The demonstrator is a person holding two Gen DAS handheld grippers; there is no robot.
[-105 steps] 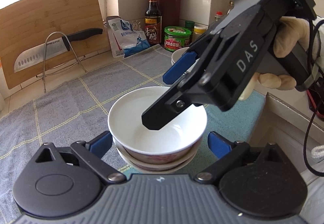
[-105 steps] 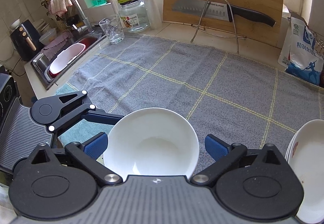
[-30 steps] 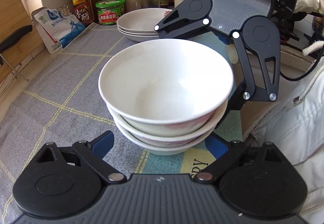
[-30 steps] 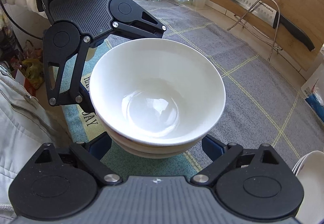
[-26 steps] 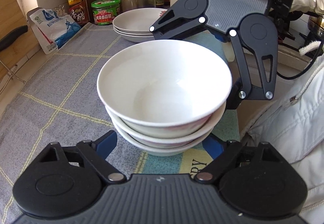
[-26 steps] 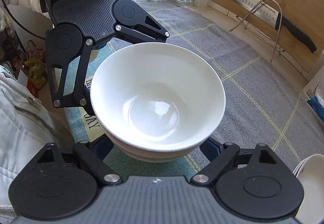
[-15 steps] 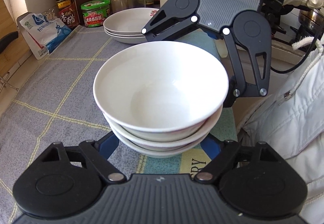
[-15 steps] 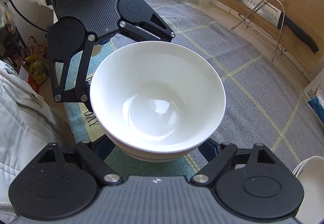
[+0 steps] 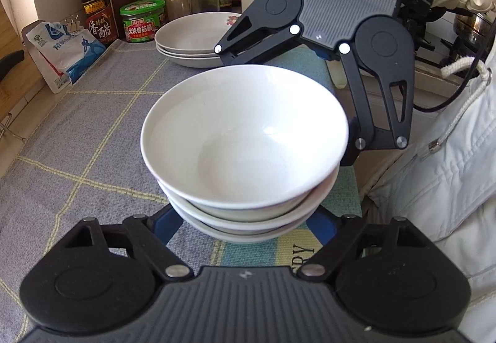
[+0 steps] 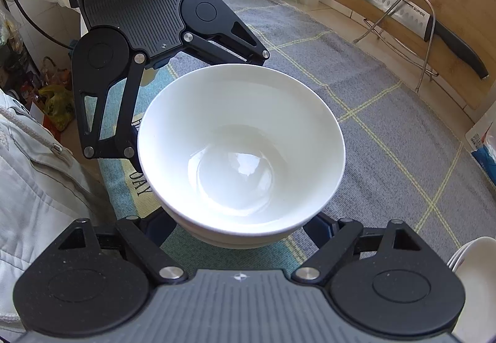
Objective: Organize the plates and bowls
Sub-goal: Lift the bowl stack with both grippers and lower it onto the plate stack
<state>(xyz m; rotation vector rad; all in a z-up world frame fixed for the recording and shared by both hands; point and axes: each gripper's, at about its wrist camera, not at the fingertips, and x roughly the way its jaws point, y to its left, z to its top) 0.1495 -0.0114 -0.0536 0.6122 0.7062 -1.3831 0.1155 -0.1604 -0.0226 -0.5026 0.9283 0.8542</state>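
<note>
A stack of three white bowls [image 9: 245,141] fills the middle of both wrist views; in the right wrist view it shows as a white bowl stack [image 10: 241,150]. My left gripper [image 9: 245,226] straddles the base of the stack from one side, its blue fingers [image 9: 166,223] against the lowest bowl. My right gripper [image 10: 238,226] straddles it from the opposite side in the same way. Each gripper faces the other across the stack. A stack of white plates [image 9: 193,40] sits beyond, near the jars.
A grey checked mat [image 9: 77,141] covers the counter, with a teal towel [image 10: 133,188] at its edge. Bottles, a green jar [image 9: 142,20] and a bag stand at the back. A knife on a wire stand [image 10: 412,20] leans on a cutting board. My jacket is close.
Both grippers have swung low and closed in on the base of the bowl stack from opposite sides. The stack has lifted slightly and shifted toward the plates.
</note>
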